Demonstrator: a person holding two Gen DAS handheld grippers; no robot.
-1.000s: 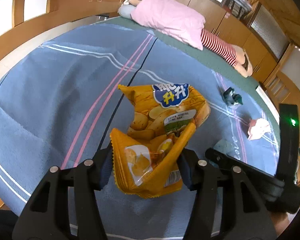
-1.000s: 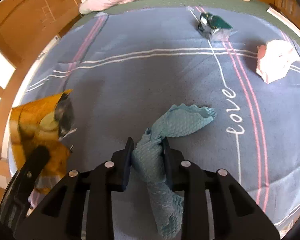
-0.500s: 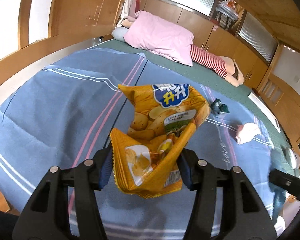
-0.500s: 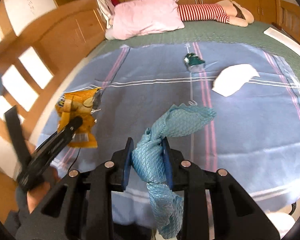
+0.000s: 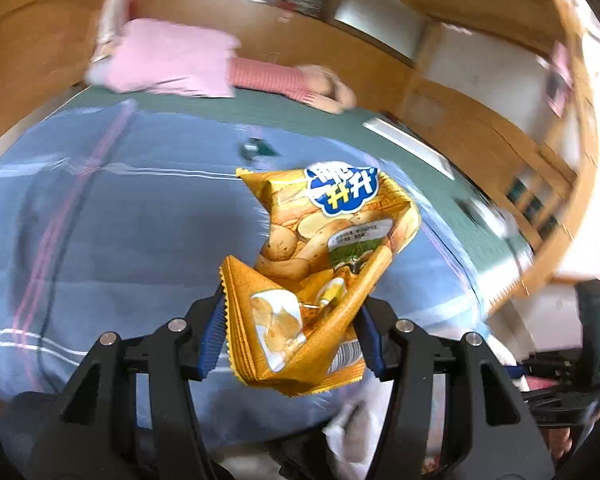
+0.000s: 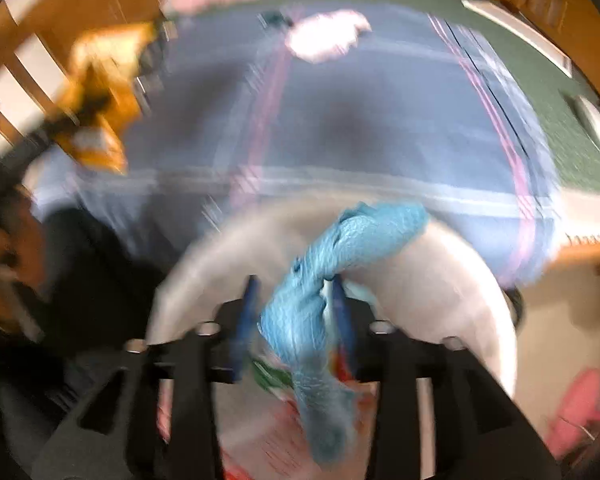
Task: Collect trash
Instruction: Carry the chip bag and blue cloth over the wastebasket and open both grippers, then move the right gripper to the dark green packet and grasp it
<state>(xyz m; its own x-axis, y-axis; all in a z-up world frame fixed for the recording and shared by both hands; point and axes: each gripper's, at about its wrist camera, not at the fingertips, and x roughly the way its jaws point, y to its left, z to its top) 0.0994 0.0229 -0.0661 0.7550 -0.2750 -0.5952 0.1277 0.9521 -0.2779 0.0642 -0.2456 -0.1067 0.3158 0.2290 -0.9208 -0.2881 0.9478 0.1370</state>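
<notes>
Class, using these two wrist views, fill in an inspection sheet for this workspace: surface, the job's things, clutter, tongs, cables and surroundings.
Surface: blue striped blanket over a green bed cover.
Job's things: orange chip bag in the left tongs; blue mesh cloth between the right tongs, above a white bin that already holds trash.
Clutter: dark green wrapper and white crumpled paper on the blanket.
Tongs: left clamped on the chip bag; right opening, cloth loose between them.
Cables: thin dark line across the blanket at left, possibly a cable.
Surroundings: pink pillow, wooden cabinets.
</notes>
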